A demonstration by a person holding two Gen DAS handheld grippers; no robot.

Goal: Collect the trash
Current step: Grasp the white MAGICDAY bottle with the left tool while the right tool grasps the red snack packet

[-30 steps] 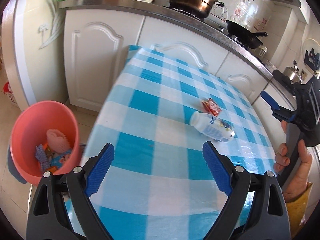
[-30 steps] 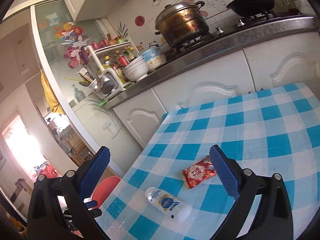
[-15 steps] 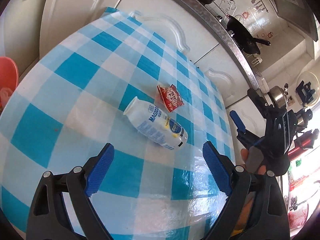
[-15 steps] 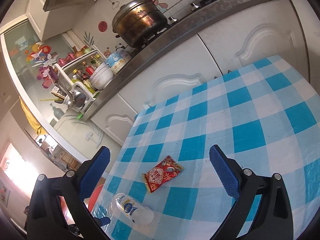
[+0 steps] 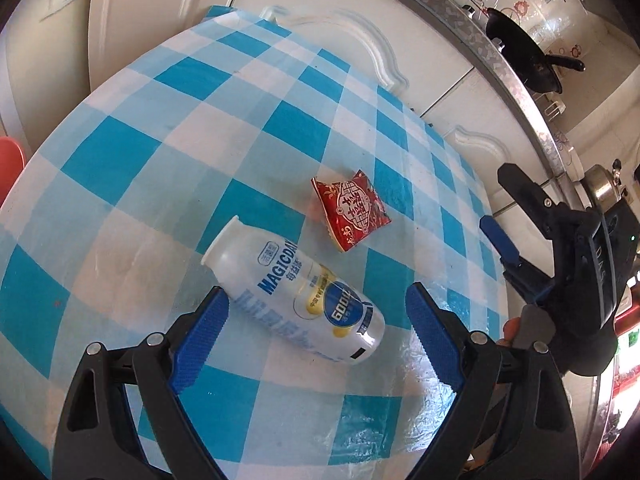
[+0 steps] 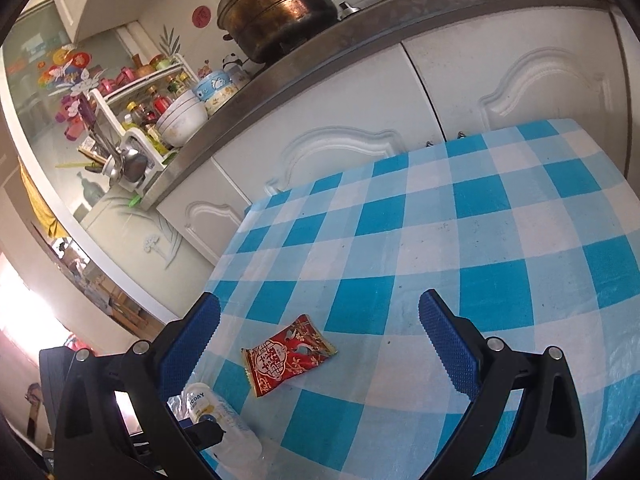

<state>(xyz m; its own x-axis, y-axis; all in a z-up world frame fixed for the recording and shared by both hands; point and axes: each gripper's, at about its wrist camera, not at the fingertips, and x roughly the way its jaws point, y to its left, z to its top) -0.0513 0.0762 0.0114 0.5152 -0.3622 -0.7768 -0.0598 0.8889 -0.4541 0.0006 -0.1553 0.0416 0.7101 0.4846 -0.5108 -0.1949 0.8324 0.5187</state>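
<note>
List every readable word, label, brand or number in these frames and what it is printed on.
"MAGICDAY": white bottle lying on the checked tablecloth, final letter at the label's edge.
"600": blue badge on the same bottle; smaller print beside it unreadable.
Red snack packet: Chinese characters, too stylised to read.
Wall stickers: unreadable.

The bench (image 5: 120,168) wears a glossy cloth checked in blue, pale blue and white, its far edge close against white cupboard doors. Two things lie directly on it, near each other but not touching. A white plastic bottle (image 5: 296,296) lies on its side, its open neck pointing up and left in the left wrist view, its label printed in blue and yellow. Just beyond it lies a small red snack wrapper (image 5: 350,210), flattened and a little crumpled, with white lettering on its face. In the right wrist view the wrapper (image 6: 286,354) sits near the bench's (image 6: 480,220) left edge, the bottle (image 6: 218,420) below it. Elsewhere only the cloth shows.
</note>
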